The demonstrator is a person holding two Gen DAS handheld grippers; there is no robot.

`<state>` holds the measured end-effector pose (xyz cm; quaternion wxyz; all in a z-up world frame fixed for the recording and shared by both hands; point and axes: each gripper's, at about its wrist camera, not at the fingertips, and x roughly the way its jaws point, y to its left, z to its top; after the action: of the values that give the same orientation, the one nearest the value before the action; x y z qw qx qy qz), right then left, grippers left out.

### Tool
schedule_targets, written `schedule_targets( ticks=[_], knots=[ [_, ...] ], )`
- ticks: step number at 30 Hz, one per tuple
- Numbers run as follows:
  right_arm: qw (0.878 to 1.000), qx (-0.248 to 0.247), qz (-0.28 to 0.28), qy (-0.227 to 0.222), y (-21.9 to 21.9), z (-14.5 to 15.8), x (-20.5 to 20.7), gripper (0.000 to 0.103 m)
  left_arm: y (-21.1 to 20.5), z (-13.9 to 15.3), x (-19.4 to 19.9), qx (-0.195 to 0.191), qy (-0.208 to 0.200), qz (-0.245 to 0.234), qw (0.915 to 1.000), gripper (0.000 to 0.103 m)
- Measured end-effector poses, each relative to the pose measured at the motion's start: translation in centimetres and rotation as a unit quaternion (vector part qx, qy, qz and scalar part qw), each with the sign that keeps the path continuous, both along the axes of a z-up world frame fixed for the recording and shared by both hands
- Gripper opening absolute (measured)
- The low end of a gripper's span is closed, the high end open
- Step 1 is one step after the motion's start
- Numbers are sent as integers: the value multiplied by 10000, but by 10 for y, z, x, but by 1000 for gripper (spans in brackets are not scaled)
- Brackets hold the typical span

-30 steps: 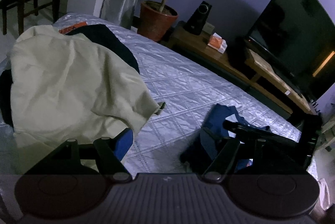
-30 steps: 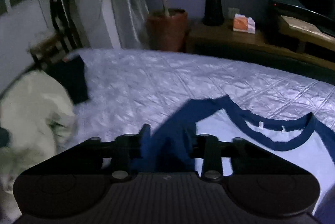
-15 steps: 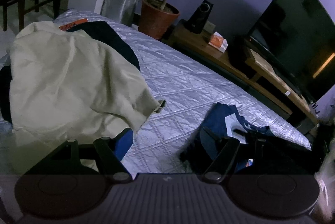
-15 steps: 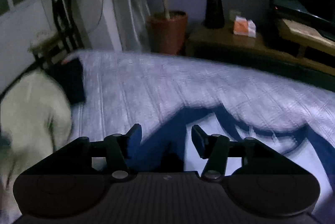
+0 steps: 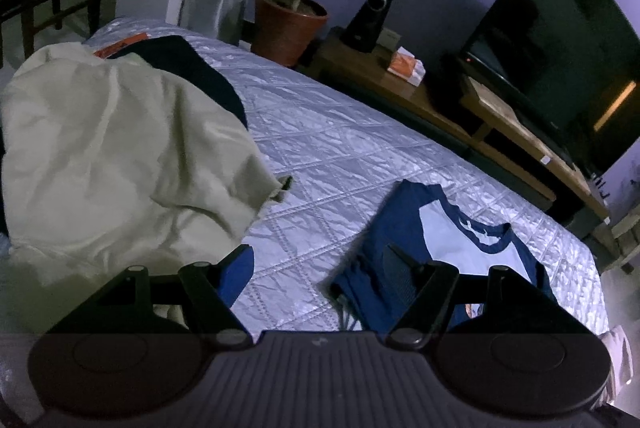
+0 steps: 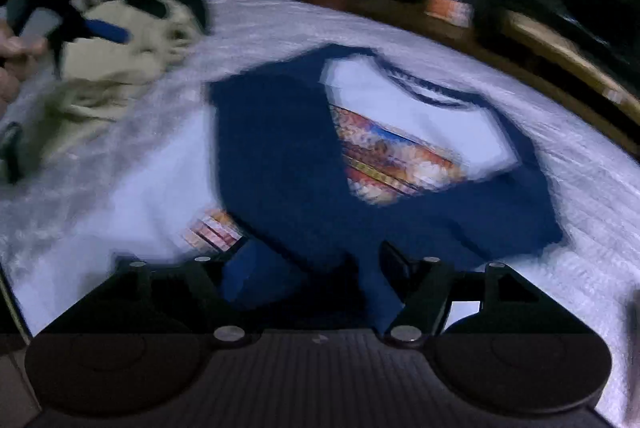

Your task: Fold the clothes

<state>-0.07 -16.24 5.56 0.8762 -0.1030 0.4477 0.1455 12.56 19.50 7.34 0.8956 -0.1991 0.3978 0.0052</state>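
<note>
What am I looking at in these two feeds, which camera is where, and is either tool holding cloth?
No robot here: a person holds a two-finger tool in each hand, each with a fisheye camera looking out along its fingers.

The left wrist view shows the left gripper open over a quilted bed, nothing between its fingers. A cream garment lies heaped at the left, and a navy and white T-shirt at the right.

The right wrist view is blurred. The right gripper hangs over that T-shirt, whose sleeves are folded across its printed front. Its fingers are opening and grip nothing. The left gripper shows at upper left.
</note>
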Motion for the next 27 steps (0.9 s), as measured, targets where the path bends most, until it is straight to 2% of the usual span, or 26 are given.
schedule_targets(
  ticks=[3,5,10,15,17,19,20,24,27],
  knots=[
    [9973,-78,-678,287,-52,-2,-26,73,-11,0,1,88,12,-144,9999,68],
    [9929,257,-1033,530,-76,-8,-40,72,-18,-1,1,149,29,-221,9996,68],
    [9811,1251,-1192,868,-96,-21,-55,71,-32,-2,2,239,48,-371,9990,68],
    [9737,1429,-1176,1331,-92,-35,-49,71,-43,-4,4,304,71,-517,9982,68],
    [9723,1438,-1229,1374,-94,-37,-52,68,-46,-5,4,317,82,-549,9980,68],
    [9719,1443,-1253,1374,-95,-37,-55,45,-48,-5,5,320,86,-568,9978,68],
    [9729,1386,-1205,1407,-94,-40,-55,8,-49,-5,5,321,86,-576,9978,68],
    [9826,998,-922,1268,-85,-32,-60,6,-54,-7,6,345,102,-657,9972,68],
    [9845,725,-727,1425,-82,-29,-62,7,-57,-8,6,343,124,-726,9967,68]
  ],
)
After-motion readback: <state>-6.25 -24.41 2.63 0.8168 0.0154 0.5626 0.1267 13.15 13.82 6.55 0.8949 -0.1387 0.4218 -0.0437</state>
